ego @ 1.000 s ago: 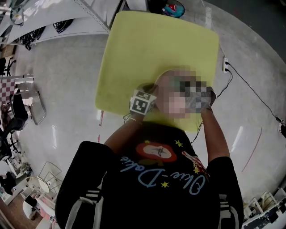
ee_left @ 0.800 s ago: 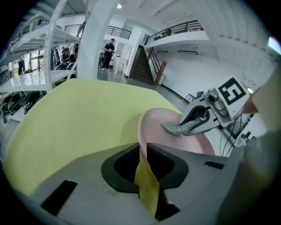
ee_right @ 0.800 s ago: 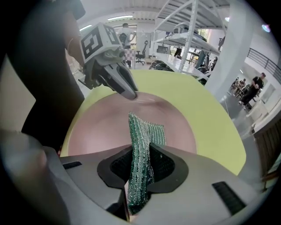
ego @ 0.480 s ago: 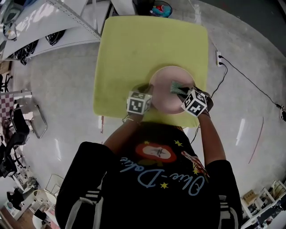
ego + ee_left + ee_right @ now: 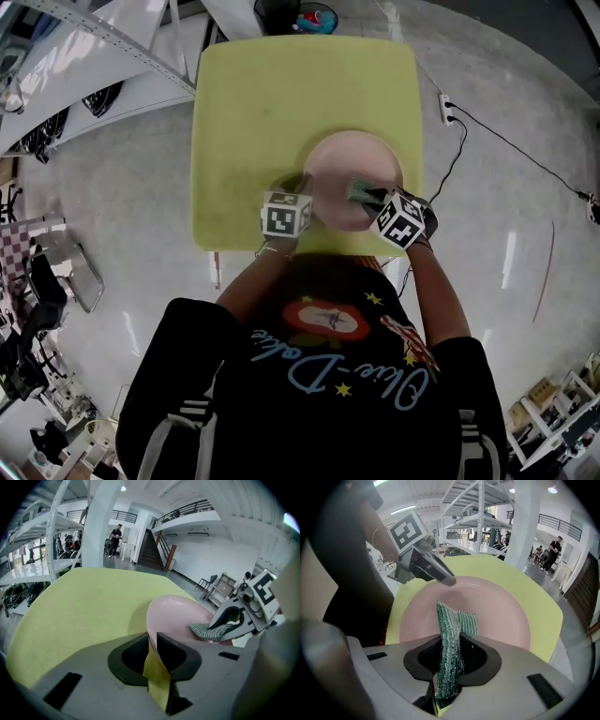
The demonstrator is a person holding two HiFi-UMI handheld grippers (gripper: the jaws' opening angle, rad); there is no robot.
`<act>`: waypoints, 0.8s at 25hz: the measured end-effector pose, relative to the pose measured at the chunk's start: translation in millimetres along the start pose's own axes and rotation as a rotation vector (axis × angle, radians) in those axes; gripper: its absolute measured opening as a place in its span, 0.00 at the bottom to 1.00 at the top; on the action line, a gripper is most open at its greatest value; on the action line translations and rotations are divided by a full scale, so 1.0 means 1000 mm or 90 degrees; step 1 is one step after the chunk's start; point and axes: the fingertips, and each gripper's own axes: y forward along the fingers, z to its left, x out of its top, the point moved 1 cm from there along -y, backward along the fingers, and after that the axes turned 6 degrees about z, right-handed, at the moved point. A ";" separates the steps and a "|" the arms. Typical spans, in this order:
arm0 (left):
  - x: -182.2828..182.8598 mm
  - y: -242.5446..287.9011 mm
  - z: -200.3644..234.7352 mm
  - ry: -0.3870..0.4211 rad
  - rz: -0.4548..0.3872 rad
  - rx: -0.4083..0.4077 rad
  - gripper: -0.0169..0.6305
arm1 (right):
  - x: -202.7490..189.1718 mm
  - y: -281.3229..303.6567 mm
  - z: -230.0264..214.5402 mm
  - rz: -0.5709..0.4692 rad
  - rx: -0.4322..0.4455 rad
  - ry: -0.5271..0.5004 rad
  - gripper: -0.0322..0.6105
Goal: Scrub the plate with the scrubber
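A pink plate [image 5: 342, 164] lies on the yellow-green table [image 5: 253, 112], near its front edge. My left gripper [image 5: 153, 644] is shut on the plate's [image 5: 174, 613] left rim, and the rim runs between the dark pads. My right gripper [image 5: 451, 654] is shut on a green knitted scrubber [image 5: 451, 634], which stands on edge between the jaws. The scrubber's [image 5: 364, 193] free end rests on the inside of the plate [image 5: 497, 613], toward its near right part. In the right gripper view the left gripper [image 5: 449, 580] shows at the plate's far rim.
The table stands on a glossy pale floor [image 5: 506, 169]. A cable and a socket strip [image 5: 447, 108] lie on the floor to the right. White shelving [image 5: 84, 56] stands at the left. A dark thing [image 5: 309, 17] sits beyond the table's far edge.
The scrubber has slid a little toward the plate's near side with my right gripper. My left gripper keeps its hold on the rim. The head view has shifted slightly.
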 end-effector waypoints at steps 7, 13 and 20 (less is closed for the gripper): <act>0.000 0.002 -0.001 0.004 -0.001 0.005 0.10 | 0.000 -0.001 0.019 -0.009 0.020 0.015 0.16; 0.000 0.002 0.001 0.005 -0.001 0.003 0.10 | 0.008 0.000 0.037 -0.021 0.038 0.029 0.16; 0.000 0.002 0.000 0.004 0.000 0.001 0.10 | 0.017 -0.001 0.060 -0.034 0.096 0.026 0.16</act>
